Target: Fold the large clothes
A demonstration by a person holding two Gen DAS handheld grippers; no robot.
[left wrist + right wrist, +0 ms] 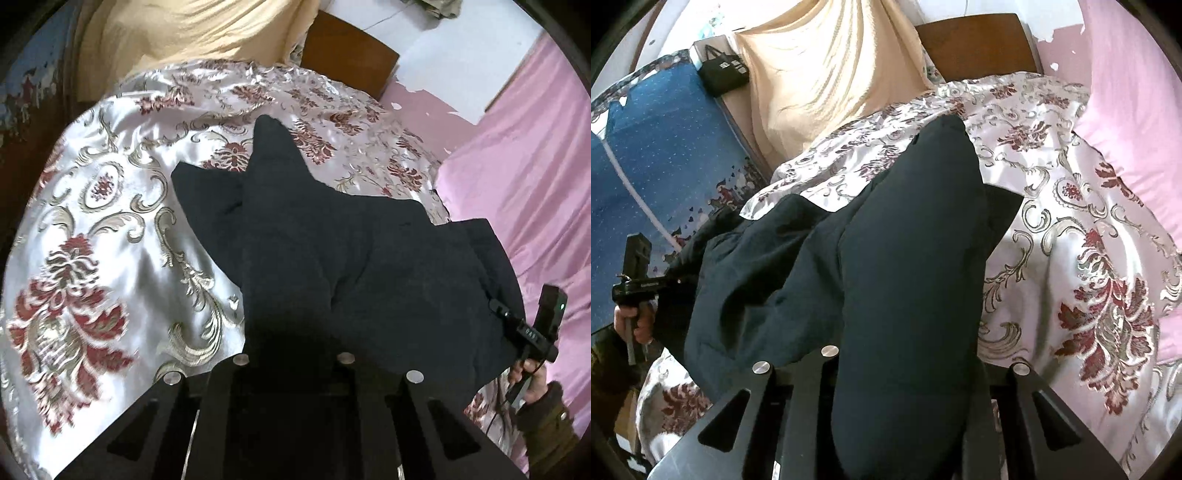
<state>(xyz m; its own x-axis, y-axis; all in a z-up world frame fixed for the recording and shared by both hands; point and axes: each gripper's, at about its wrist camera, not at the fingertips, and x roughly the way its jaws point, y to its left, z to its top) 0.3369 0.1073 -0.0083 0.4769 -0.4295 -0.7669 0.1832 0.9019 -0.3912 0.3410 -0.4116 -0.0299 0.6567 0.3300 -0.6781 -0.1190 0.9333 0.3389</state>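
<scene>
A large dark navy garment (351,258) lies crumpled across the satin bedspread (110,221), with one pointed end reaching toward the headboard. My left gripper (293,358) is shut on the garment's near edge, and cloth drapes over and hides its fingertips. In the right wrist view the garment (905,240) runs as a thick fold straight through my right gripper (905,369), which is shut on it. Each view shows the other gripper at the garment's far side, gripped by a hand (532,376) (635,325).
The bedspread (1071,240) is silver with red floral patterns. A pink sheet (535,166) lies to the right and a yellow cloth (820,74) at the back, by a wooden headboard (347,55). A blue mat (646,147) and a black bag (722,74) are beside the bed.
</scene>
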